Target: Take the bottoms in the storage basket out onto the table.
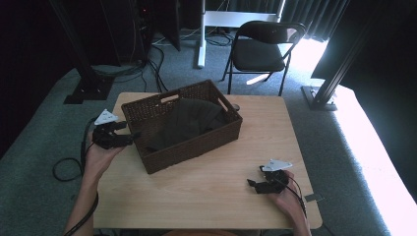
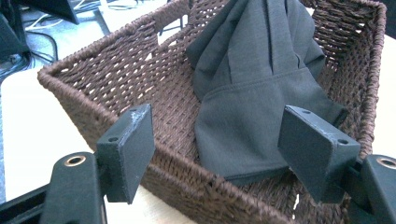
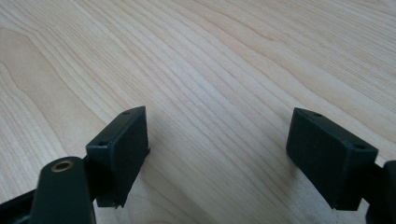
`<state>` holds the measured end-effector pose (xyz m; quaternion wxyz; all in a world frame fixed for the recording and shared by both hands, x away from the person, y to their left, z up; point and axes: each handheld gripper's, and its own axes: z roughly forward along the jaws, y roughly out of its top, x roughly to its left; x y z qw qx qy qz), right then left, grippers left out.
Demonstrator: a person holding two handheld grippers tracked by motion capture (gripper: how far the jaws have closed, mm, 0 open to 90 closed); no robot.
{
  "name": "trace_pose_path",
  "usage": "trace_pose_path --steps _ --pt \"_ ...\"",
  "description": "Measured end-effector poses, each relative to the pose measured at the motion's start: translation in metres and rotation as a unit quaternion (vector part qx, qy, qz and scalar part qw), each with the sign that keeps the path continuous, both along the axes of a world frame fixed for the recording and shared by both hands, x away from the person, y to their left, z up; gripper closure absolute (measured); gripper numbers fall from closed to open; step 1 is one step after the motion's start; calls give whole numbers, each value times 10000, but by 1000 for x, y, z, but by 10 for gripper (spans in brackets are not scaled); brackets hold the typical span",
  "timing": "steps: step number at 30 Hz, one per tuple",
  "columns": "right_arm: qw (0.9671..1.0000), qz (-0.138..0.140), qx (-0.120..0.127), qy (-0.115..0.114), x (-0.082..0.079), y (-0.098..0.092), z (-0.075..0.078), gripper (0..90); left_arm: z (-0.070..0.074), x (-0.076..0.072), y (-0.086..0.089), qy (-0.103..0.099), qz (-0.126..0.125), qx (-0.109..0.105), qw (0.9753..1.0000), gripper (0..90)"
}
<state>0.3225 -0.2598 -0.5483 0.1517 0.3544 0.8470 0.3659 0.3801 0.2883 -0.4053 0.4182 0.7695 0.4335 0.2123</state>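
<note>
A dark brown wicker basket (image 1: pixel 196 145) sits on the light wooden table (image 1: pixel 211 196), turned at an angle across its far-left half. Inside it lies a dark grey garment (image 1: pixel 189 120), a sweatshirt-like fabric bunched in folds against the far side of the basket; in the left gripper view the garment (image 2: pixel 252 98) shows a seam and a hem, but what kind of garment it is cannot be told.

The left gripper (image 1: pixel 120 133) is held at the basket's left end, just beside its rim. Its jaws stand wide apart and hold nothing; the woven near wall of the basket (image 2: pixel 93 100) lies between them and the cloth.

The right gripper (image 1: pixel 259 183) is at the near right of the table, well apart from the basket, low over the bare wood (image 3: pixel 210 70). Its jaws are also spread wide, with nothing between them.

Beyond the table stands a black folding chair (image 1: pixel 263 46) on grey carpet. Black cables (image 1: pixel 66 167) loop on the floor at the left. Bright light washes out the floor at the right, and the far background is too dark to make out.
</note>
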Motion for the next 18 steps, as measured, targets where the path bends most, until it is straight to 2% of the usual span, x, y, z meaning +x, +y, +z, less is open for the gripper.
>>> trace_pose_path --steps 18 --pt "10000 91 -10 14 0 -4 0 207 4 20 -5 48 -197 -71 9998 273"
